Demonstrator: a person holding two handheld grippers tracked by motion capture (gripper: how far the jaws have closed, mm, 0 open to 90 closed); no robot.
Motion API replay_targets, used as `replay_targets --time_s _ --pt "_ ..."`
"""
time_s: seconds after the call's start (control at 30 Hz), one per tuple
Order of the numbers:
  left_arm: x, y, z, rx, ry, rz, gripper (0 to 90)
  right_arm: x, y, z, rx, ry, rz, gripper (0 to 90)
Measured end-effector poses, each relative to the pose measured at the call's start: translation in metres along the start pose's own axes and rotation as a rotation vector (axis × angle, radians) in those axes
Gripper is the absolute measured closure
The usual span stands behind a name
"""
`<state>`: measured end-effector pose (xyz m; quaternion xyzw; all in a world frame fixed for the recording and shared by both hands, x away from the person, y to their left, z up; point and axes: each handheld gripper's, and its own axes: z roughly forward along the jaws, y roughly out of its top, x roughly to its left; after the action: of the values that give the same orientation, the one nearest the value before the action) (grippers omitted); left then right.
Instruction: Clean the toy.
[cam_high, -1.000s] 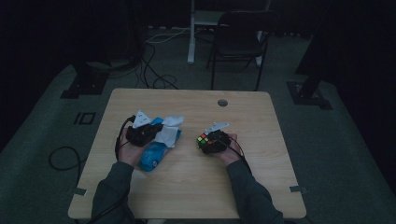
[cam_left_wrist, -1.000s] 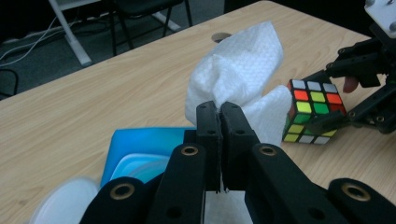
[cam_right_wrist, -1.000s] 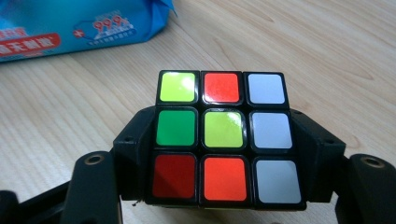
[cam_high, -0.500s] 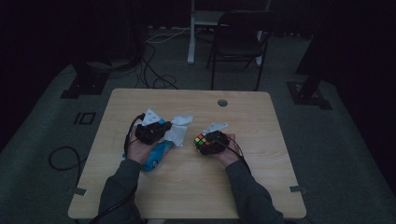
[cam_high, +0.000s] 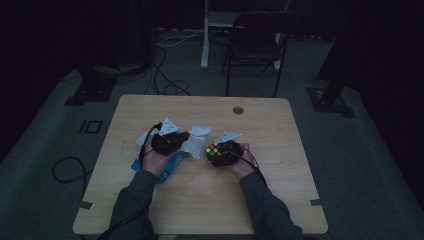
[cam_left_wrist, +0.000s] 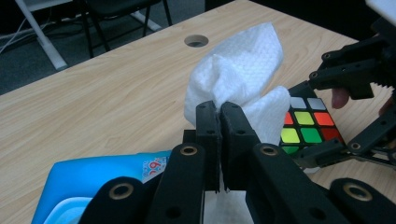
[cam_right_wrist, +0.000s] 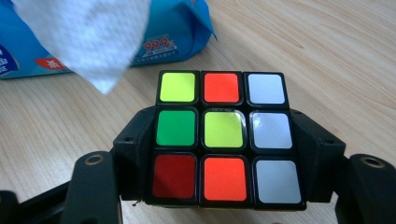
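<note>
White crumpled tissue (cam_left_wrist: 238, 79) is pinched between the closed jaws of the left gripper (cam_left_wrist: 219, 116), bunching up just beyond the jaw tips. Below and to the left of those jaws lies a blue wipes packet (cam_left_wrist: 100, 175) on the wooden table (cam_left_wrist: 102, 102). Ahead and to the right, just beside the tissue, the right gripper (cam_right_wrist: 224, 154) clamps a puzzle cube (cam_right_wrist: 223, 135) by its two sides, coloured face up toward its camera. In the high view, both grippers sit close together near the table's middle, each held in a hand.
</note>
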<state>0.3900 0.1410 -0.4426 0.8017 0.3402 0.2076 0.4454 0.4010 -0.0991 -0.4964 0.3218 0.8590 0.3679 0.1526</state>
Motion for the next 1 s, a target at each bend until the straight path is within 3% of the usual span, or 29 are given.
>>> replay_targets --time_s 0.37,1.0 --pt "-0.010 -0.001 0.013 0.018 -0.003 0.018 87.9 0.005 0.004 0.000 -0.004 0.006 -0.016 33.9" --pt "-0.034 -0.001 0.040 0.062 -0.081 0.068 87.7 0.008 0.006 0.000 -0.008 0.013 -0.035 33.9"
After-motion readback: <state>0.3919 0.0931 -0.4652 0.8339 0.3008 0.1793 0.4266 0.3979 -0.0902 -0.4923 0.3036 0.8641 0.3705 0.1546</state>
